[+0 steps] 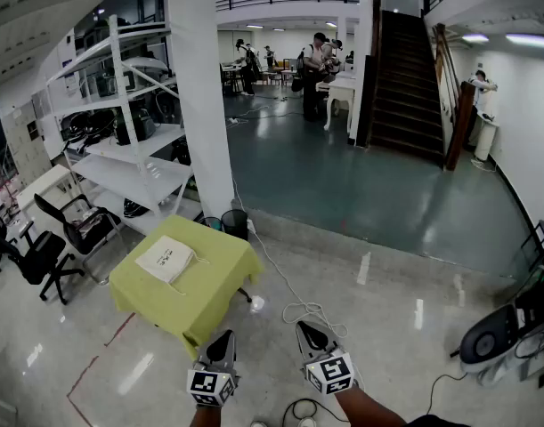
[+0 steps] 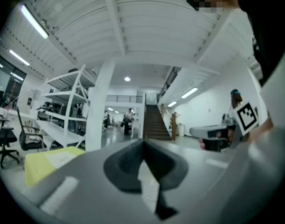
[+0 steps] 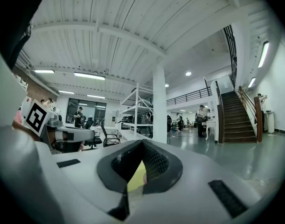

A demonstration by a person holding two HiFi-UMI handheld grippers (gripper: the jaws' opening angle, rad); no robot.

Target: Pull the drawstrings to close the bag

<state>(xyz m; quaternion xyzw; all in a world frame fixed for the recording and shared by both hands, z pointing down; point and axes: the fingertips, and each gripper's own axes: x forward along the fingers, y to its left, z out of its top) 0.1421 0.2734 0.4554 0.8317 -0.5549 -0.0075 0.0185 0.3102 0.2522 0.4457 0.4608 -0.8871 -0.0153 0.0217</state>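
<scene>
On the yellow worktop (image 1: 214,283) sits the bag (image 1: 165,260); left gripper (image 1: 223,339) and right gripper (image 1: 307,330) hang off its near corner, fingers clenched, empty.

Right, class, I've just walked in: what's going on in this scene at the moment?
A person stands a little way from a table draped in yellow-green cloth, holding the left gripper and right gripper level in front, both with jaws shut and empty. The cream drawstring bag lies flat on the table, untouched; nothing has been pulled yet.
</scene>
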